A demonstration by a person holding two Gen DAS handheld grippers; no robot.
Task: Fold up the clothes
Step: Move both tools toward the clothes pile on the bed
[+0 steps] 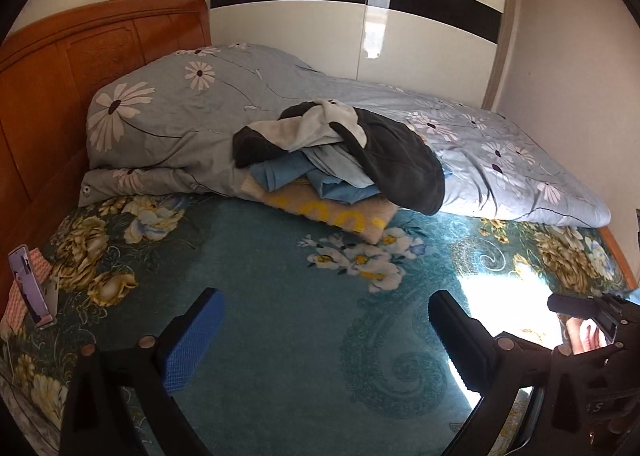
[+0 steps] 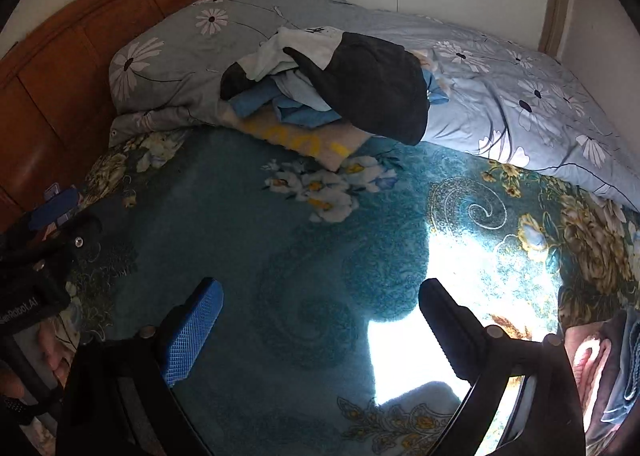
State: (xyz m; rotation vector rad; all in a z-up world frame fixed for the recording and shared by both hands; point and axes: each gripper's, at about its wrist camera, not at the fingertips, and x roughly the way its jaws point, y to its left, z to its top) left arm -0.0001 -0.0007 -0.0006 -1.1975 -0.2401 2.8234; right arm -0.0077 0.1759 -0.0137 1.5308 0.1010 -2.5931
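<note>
Heap of unfolded clothes [image 1: 340, 152]: dark grey fleece garment with white panels draped over crumpled light-blue cloth, on a beige folded piece with yellow lettering; lies at the far middle of the bed. Behind: rolled grey-blue daisy-print quilt [image 1: 160, 124], touching the heap. Far left: orange wooden headboard [image 1: 80, 56]. Left edge: propped phone [image 1: 30, 288]. Near: bare teal floral bedspread [image 1: 280, 296]. Left claw [image 1: 324, 340] and right claw [image 2: 320, 332]: fingers apart, holding nothing.

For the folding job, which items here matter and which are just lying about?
Job: pile of clothes, with dark garment on top; left hand-held gripper and right hand-held gripper, both open.
Lying about: floral duvet, phone, headboard.
</note>
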